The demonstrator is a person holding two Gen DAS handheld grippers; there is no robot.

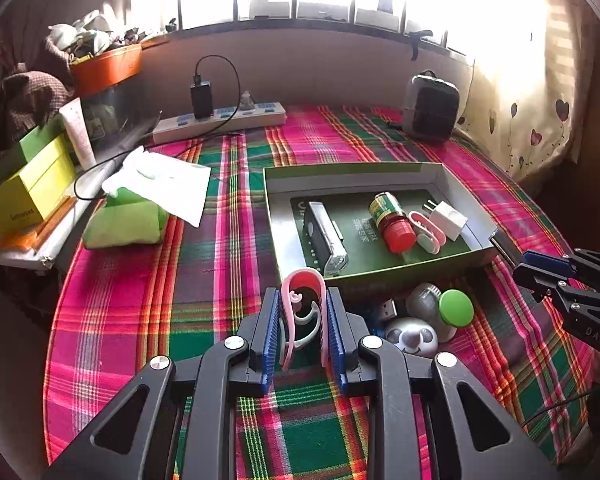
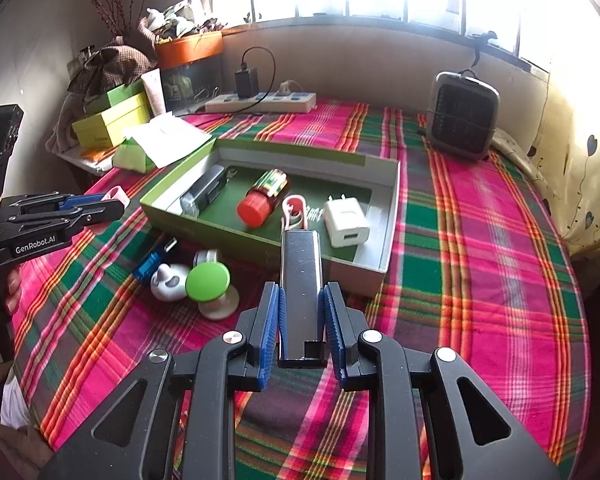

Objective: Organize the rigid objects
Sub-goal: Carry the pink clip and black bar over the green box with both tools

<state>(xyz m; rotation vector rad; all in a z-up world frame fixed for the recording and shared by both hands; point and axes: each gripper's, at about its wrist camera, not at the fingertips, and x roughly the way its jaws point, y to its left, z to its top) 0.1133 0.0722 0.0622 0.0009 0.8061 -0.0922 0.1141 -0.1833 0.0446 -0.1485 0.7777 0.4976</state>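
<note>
My left gripper [image 1: 302,300] is shut on a pink plastic clip [image 1: 300,276], held above the plaid cloth just in front of the green box [image 1: 340,170]. In the right wrist view the left gripper [image 2: 96,204] is at the left with the clip [image 2: 118,194] at its tip. My right gripper [image 2: 302,292] is shut on a silver metal bar [image 2: 300,276] at the box's near wall [image 2: 260,240]. Inside the box lie a black device [image 1: 324,236], a red-capped bottle [image 1: 392,220], another pink clip [image 1: 426,228] and a white charger [image 1: 450,218].
A green-capped item [image 2: 208,282], a white koala figure [image 2: 168,280] and a blue USB plug [image 2: 152,264] lie on the cloth before the box. A tissue pack [image 1: 124,220], power strip [image 1: 220,120], heater [image 2: 462,120] and yellow boxes [image 1: 28,188] stand around the edges.
</note>
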